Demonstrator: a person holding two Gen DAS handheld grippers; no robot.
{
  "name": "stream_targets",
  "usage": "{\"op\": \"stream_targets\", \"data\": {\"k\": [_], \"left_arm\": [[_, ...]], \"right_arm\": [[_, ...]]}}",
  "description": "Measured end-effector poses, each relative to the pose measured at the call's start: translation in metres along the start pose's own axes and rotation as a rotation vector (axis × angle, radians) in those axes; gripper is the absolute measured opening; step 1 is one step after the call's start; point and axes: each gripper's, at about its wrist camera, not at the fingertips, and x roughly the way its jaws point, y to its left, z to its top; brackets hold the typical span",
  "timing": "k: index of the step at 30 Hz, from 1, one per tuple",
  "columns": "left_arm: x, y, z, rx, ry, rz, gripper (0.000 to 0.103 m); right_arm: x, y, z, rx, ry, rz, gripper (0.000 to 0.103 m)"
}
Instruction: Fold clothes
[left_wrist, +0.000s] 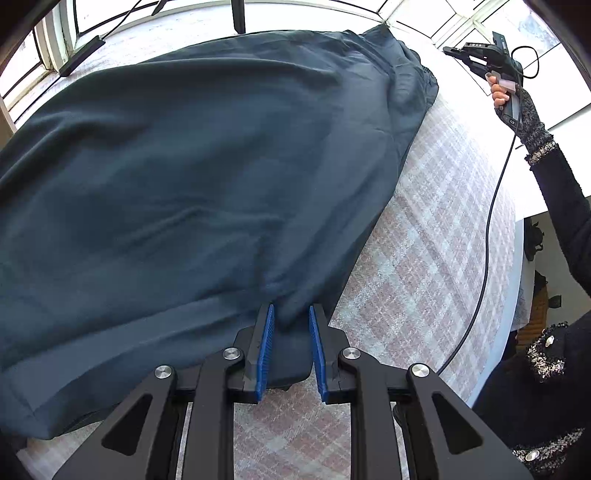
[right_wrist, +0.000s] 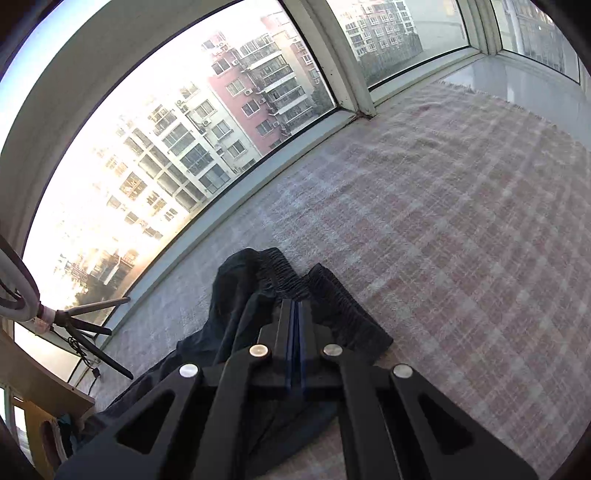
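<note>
A dark blue-grey garment (left_wrist: 184, 166) lies spread over the plaid-covered surface (left_wrist: 424, 240), filling the left and middle of the left wrist view. My left gripper (left_wrist: 291, 317) is at its near edge, blue pads pinching a bunched fold of the cloth. A hand holds my right gripper (left_wrist: 452, 50) in the air at the far right, clear of the garment's far end. In the right wrist view that gripper (right_wrist: 297, 306) has its pads pressed together with nothing between them. It hovers over the garment's ribbed elastic waistband (right_wrist: 332, 306).
Windows (right_wrist: 184, 147) run along the far edge of the plaid cover (right_wrist: 443, 221). A tripod (right_wrist: 85, 325) with a ring light stands at the left. A black cable (left_wrist: 491, 221) hangs from the right gripper beside the person's dark sleeve (left_wrist: 565, 206).
</note>
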Motion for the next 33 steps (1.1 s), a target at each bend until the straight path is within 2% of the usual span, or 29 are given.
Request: {"op": "stream_targets", "data": {"k": [3,4,5,8,9,12,13,14,16,18,22,23,26,28,30,33], "left_arm": [[0.003,0.003,0.003,-0.003,0.001,-0.008,0.018],[0.003,0.002,0.003,-0.004,0.001,-0.008,0.018],[0.003,0.001,0.003,-0.003,0.003,-0.006,0.018],[0.005,-0.002,0.004,0.004,0.007,0.0,0.018],[0.007,-0.001,0.004,0.004,0.008,0.001,0.018],[0.008,0.003,0.004,-0.004,0.01,-0.006,0.018],[0.006,0.007,0.0,-0.003,0.01,-0.007,0.018],[0.002,0.013,-0.004,-0.002,0.01,-0.007,0.018],[0.013,0.006,0.004,0.001,0.009,-0.003,0.018],[0.015,0.004,0.005,0.002,0.007,0.001,0.018],[0.015,0.007,0.006,0.0,0.006,-0.004,0.019],[0.015,0.008,0.006,0.001,0.007,-0.005,0.019],[0.015,0.008,0.007,0.01,0.024,0.005,0.019],[0.014,0.007,0.007,0.018,0.039,0.017,0.019],[0.009,0.005,0.005,0.029,0.05,0.028,0.019],[-0.01,0.009,0.0,0.009,0.007,0.028,0.019]], "right_arm": [[0.025,-0.018,-0.003,0.102,0.085,0.108,0.006],[0.033,-0.022,-0.004,0.132,0.116,0.147,0.01],[0.04,-0.023,-0.006,0.15,0.137,0.175,0.018],[0.057,-0.006,-0.008,0.08,0.17,0.15,0.036],[0.063,-0.001,-0.008,0.06,0.186,0.145,0.037],[0.076,0.012,-0.011,0.03,0.194,0.127,0.035],[0.079,0.016,-0.012,0.018,0.192,0.118,0.027],[0.081,0.02,-0.014,0.01,0.189,0.115,0.001],[0.07,0.022,-0.015,-0.001,0.171,0.137,0.002],[0.042,0.023,-0.016,-0.035,0.1,0.119,0.002],[0.006,-0.003,-0.014,-0.009,0.018,0.024,0.002],[0.011,-0.008,-0.013,-0.023,0.029,0.019,0.002],[0.05,-0.014,-0.016,-0.046,0.188,-0.001,0.006],[0.058,-0.016,-0.019,-0.053,0.228,-0.043,0.006],[0.048,-0.014,-0.022,-0.054,0.212,-0.076,0.012],[0.02,-0.001,-0.029,-0.108,0.117,-0.176,0.014]]}}
